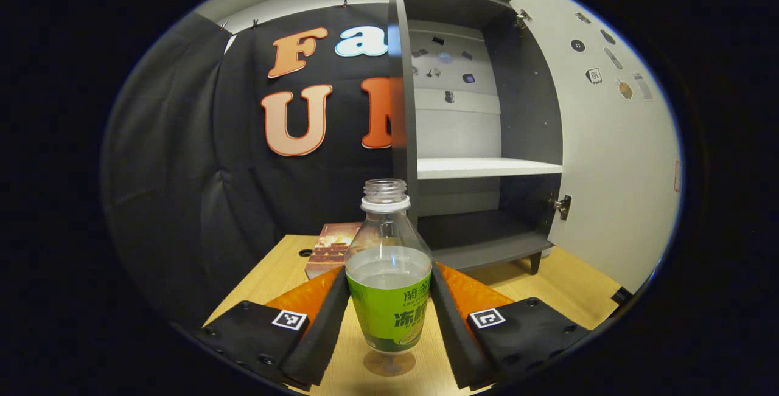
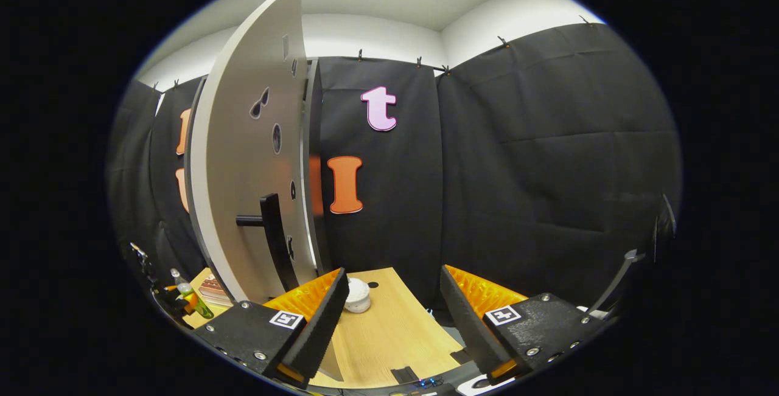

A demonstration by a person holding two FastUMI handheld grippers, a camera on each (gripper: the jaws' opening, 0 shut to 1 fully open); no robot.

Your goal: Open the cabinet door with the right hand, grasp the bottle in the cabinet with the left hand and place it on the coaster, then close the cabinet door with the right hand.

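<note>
We see the left tool (image 1: 389, 317) level, clamped on the bottle (image 1: 389, 274), held just above the tabletop (image 1: 566, 289) before the open cabinet (image 1: 481, 168). The right tool (image 2: 394, 317) is spread, empty, beside the door (image 2: 243, 165). We cannot make out the coaster

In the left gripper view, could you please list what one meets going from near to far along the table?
Left gripper closed on the bottle → the book lying flat on the table → the open cabinet, its door swung out to the right.
</note>
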